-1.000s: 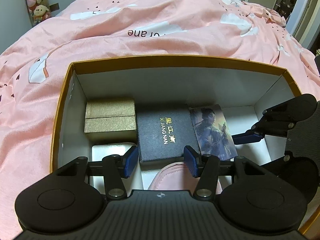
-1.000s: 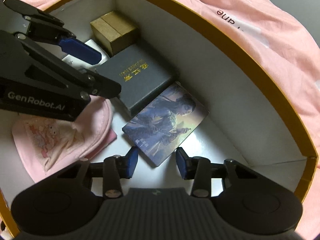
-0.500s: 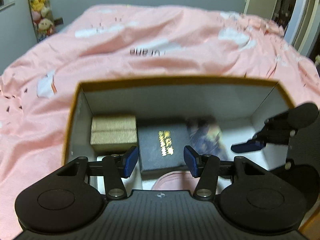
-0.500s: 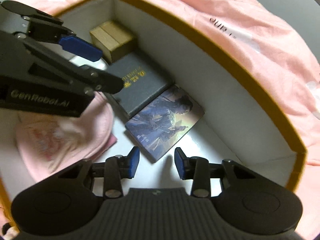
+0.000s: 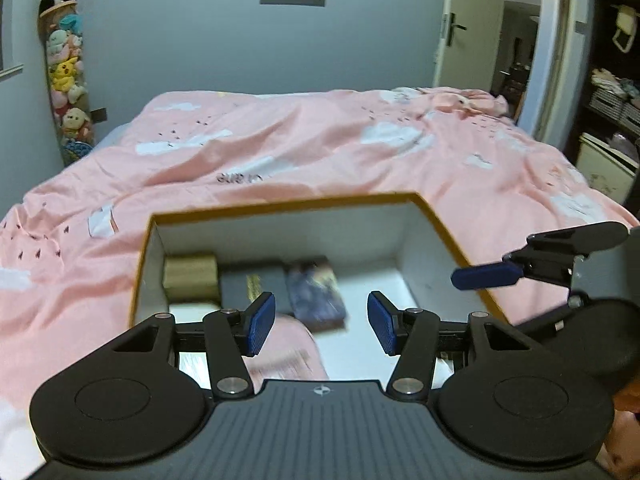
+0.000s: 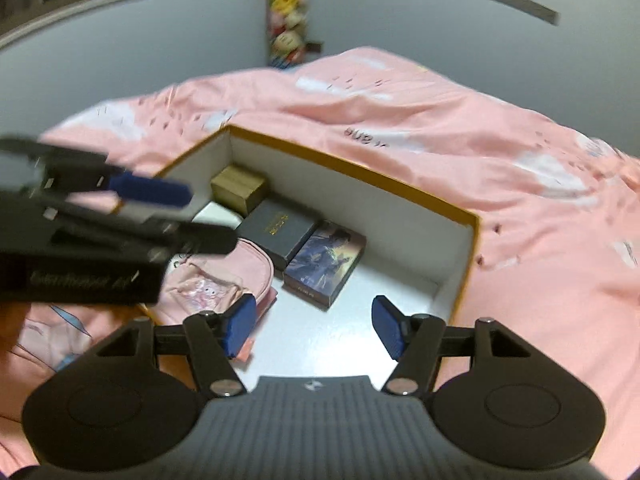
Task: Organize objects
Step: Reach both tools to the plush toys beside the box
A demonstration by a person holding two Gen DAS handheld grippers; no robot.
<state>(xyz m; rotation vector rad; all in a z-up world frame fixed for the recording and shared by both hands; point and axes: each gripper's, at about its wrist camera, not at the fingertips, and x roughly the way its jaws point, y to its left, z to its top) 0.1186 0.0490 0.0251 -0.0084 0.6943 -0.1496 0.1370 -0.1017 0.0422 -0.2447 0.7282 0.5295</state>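
Observation:
An orange-rimmed box [image 5: 280,205] with white walls lies open on the bed. Inside it, in a row, are a gold box [image 6: 240,190], a dark box with gold lettering [image 6: 278,228] and an illustrated box [image 6: 326,262]; a pink pouch [image 6: 216,276] lies in front of them. My left gripper [image 5: 321,326] hovers above the box's near side, open and empty. My right gripper [image 6: 314,330] hangs over the box's bare white floor, its jaws opening with nothing between them. Its blue fingertip [image 5: 486,275] shows at the right of the left wrist view.
A pink duvet [image 5: 320,152] with white cloud prints covers the bed around the box. A column of plush toys [image 5: 66,76] hangs on the grey wall at the far left. An open door [image 5: 460,28] and shelves [image 5: 612,92] stand at the right.
Both grippers have risen and drawn back from the box, so the room now shows. The right jaws have spread wider. The things in the box lie as before.

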